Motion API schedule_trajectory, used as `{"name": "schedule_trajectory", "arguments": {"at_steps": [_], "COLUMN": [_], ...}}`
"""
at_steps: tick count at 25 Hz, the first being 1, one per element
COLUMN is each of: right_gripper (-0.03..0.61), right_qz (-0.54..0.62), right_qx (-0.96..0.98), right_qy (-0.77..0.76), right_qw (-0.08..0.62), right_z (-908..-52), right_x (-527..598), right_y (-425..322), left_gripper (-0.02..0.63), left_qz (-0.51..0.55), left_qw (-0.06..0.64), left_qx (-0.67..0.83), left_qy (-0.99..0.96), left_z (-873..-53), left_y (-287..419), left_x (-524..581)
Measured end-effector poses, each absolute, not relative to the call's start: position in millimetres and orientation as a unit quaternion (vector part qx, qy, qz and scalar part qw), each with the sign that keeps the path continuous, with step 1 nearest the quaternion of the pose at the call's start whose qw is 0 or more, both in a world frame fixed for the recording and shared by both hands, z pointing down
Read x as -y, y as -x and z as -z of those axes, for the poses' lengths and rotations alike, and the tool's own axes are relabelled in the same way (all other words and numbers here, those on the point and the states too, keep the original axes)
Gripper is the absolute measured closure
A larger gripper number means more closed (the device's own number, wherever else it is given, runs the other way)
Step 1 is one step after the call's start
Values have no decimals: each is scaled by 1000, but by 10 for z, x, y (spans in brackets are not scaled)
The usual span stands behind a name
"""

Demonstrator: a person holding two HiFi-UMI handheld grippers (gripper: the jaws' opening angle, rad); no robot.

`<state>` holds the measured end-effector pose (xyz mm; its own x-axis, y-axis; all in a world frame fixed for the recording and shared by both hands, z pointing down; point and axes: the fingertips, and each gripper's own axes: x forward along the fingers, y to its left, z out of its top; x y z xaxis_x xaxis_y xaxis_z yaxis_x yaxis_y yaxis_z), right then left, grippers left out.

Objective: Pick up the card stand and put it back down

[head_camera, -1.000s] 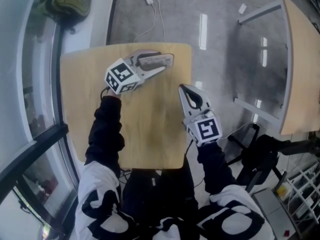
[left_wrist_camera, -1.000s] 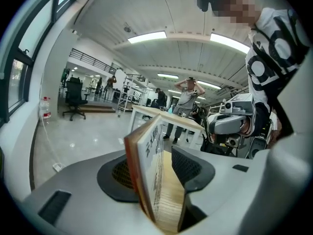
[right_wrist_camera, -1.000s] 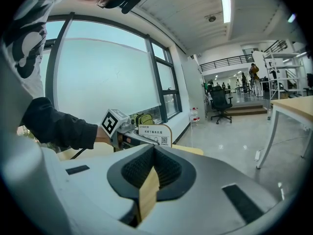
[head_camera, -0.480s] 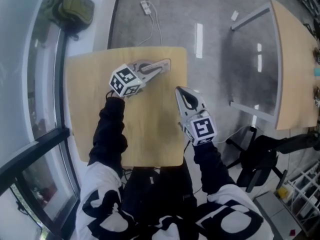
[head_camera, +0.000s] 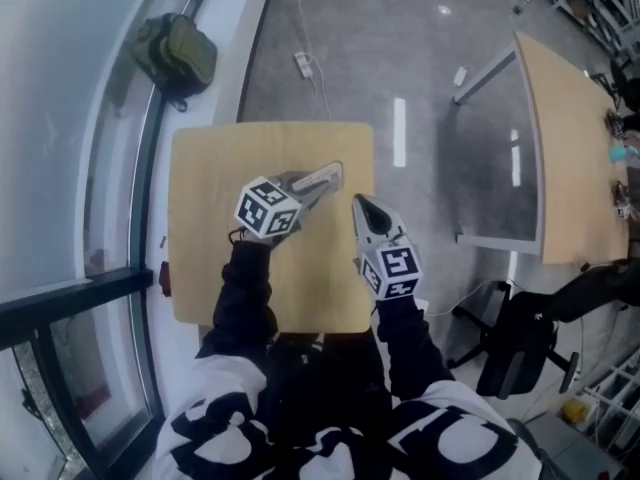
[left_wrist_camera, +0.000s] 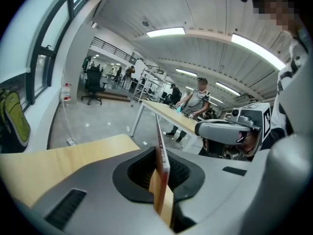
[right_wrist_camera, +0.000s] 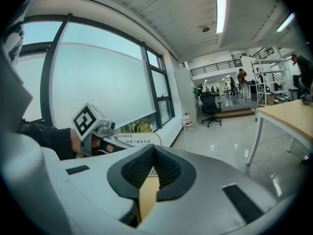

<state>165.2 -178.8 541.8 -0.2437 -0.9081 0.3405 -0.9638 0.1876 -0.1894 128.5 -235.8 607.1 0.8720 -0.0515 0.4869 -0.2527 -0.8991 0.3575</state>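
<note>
The card stand (head_camera: 330, 173) is a thin white card in a slim holder, over the far right part of the small wooden table (head_camera: 210, 168). My left gripper (head_camera: 318, 186) is shut on it. In the left gripper view the card stand (left_wrist_camera: 160, 151) runs edge-on between the pressed pads. Whether it is off the table I cannot tell. In the right gripper view the card stand (right_wrist_camera: 137, 140) shows printed text, with the left gripper (right_wrist_camera: 105, 131) on it. My right gripper (head_camera: 362, 208) hovers by the table's right edge, shut and empty, its pads (right_wrist_camera: 154, 153) together.
A green backpack (head_camera: 180, 53) lies by the window at the far left. A power strip with its cable (head_camera: 303, 65) is on the floor beyond the table. A second wooden table (head_camera: 565, 138) stands to the right, a black chair (head_camera: 520, 338) at the near right. People stand at a distant table (left_wrist_camera: 195, 99).
My left gripper's jaws, open around the card stand a second ago, have closed on it. The right gripper has stayed shut beside the table's right edge.
</note>
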Motion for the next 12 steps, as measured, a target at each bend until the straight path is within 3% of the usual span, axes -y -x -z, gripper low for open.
{"name": "schedule_trajectory", "arguments": {"at_steps": [6,12], "right_gripper": [563,563], "right_qz": [-192,-166], "right_qx": [744,740], "right_qy": [-638,-651], "right_qw": [50,43], "right_z": [-5084,-4763], "right_x": [1545,1321], "right_y": [-1579,-1460], "left_gripper": [588,588], "left_qz": [-221,-203], "left_qw": [214,158], "left_qx": [162,211], "left_qy": [-938,-943], "left_z": [-5501,-4956], "left_y": [-891,-496], "left_x": [2146,1903]}}
